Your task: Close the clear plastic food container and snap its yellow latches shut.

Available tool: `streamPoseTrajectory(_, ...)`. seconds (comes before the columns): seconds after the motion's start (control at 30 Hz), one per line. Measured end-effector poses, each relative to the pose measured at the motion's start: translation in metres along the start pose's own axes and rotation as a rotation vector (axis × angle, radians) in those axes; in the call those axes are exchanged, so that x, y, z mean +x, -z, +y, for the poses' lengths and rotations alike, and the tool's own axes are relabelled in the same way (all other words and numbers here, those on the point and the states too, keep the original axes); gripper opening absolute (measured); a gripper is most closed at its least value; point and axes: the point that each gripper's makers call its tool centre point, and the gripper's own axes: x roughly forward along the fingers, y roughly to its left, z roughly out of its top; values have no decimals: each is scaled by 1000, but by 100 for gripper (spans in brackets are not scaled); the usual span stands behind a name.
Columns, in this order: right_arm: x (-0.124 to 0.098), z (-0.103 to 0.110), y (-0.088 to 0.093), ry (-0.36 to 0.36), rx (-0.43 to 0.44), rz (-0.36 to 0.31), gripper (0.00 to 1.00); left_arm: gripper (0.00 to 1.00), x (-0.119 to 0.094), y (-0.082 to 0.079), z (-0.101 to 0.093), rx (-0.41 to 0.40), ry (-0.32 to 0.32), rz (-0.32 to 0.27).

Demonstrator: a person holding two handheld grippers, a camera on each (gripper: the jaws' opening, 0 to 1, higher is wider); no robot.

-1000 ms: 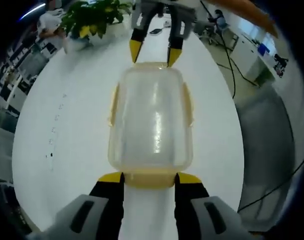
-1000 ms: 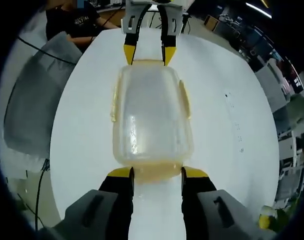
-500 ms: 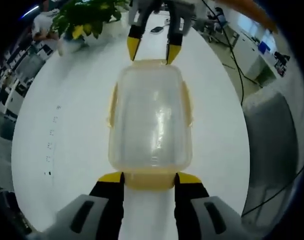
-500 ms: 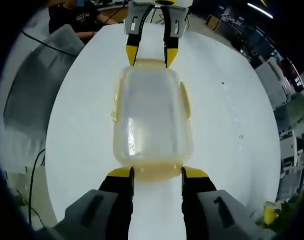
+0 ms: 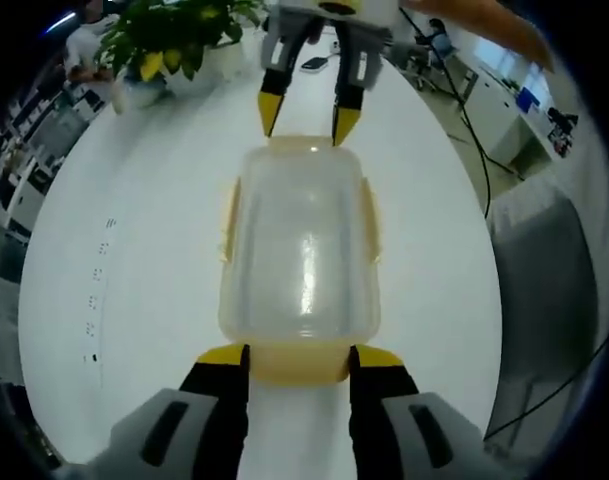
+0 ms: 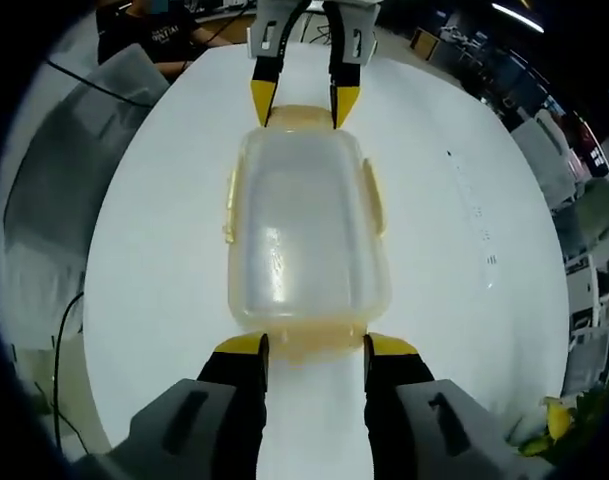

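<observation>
White round table [image 5: 124, 230], potted plant [image 5: 174, 40] behind.

Container [image 5: 299, 250] contents blurred by cloudy lid; latch [image 6: 302, 346] seating unclear.

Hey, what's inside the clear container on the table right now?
Nothing shows through the container lid, only glare and the pale bottom. The rim under the yellow latches is hidden. It sits on the white table.

The clear container [image 5: 299, 245] lies lidded on the white desk [image 5: 134, 280], the left tool [image 5: 298, 358] straddling its near yellow latch [image 5: 298, 362], apparently touching; the right tool [image 5: 304, 112] is beside its far end.
</observation>
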Motion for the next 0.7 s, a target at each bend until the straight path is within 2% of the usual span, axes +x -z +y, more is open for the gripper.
streamPoseTrajectory(0.03, 2, 1, 1, -2, 6, 2, 35, 34, 0, 0, 0, -2, -1, -1)
streamPoseTrajectory(0.07, 4, 3, 3, -5, 19, 8, 28, 34, 0, 0, 0, -7, 0, -5)
streamPoseTrajectory(0.1, 8, 18, 7, -84, 58, 29, 19, 34, 0, 0, -1, -13, -1, -9)
streamPoseTrajectory(0.13, 12, 26, 17, -111, 92, 77, 8, 34, -1, 1, -1, -9, 1, -15)
streamPoseTrajectory(0.17, 15, 30, 26, -116, 106, 121, 1, 34, -1, 2, -1, -5, 4, -29)
streamPoseTrajectory(0.2, 19, 33, 34, -122, 136, 149, 0, 34, -1, 7, 0, -28, 6, -31)
streamPoseTrajectory(0.23, 20, 34, 36, -119, 147, 150, 5, 34, -1, 17, 0, -65, -1, 9)
streamPoseTrajectory(0.27, 24, 35, 38, -118, 155, 132, 12, 35, -3, 33, 2, -66, -21, 65)
streamPoseTrajectory(0.3, 25, 36, 40, -116, 188, 118, 22, 34, -4, 41, 4, -59, -37, 91)
streamPoseTrajectory(0.37, 27, 37, 44, -112, 244, 111, 34, 32, -5, 50, 1, -69, -35, 88)
streamPoseTrajectory(0.4, 26, 39, 51, -116, 273, 126, 35, 32, -7, 57, 1, -127, -44, 87)
streamPoseTrajectory(0.47, 25, 32, 59, -105, 287, 136, 30, 32, -10, 63, -1, -226, -52, 67)
streamPoseTrajectory(0.53, 20, 26, 62, -73, 337, 126, 23, 33, -14, 63, 0, -329, -61, 17)
streamPoseTrajectory(0.6, 13, 19, 61, -47, 470, 92, 25, 36, -19, 54, -3, -455, -43, -73)
streamPoseTrajectory(0.63, 9, 15, 60, -42, 605, 76, 29, 40, -23, 42, -10, -530, 1, -158)
streamPoseTrajectory(0.67, 6, 14, 57, -40, 688, 59, 36, 40, -27, 30, -14, -567, 28, -237)
streamPoseTrajectory(0.7, 2, 7, 50, -30, 723, -6, 45, 39, -30, 22, -16, -601, 44, -295)
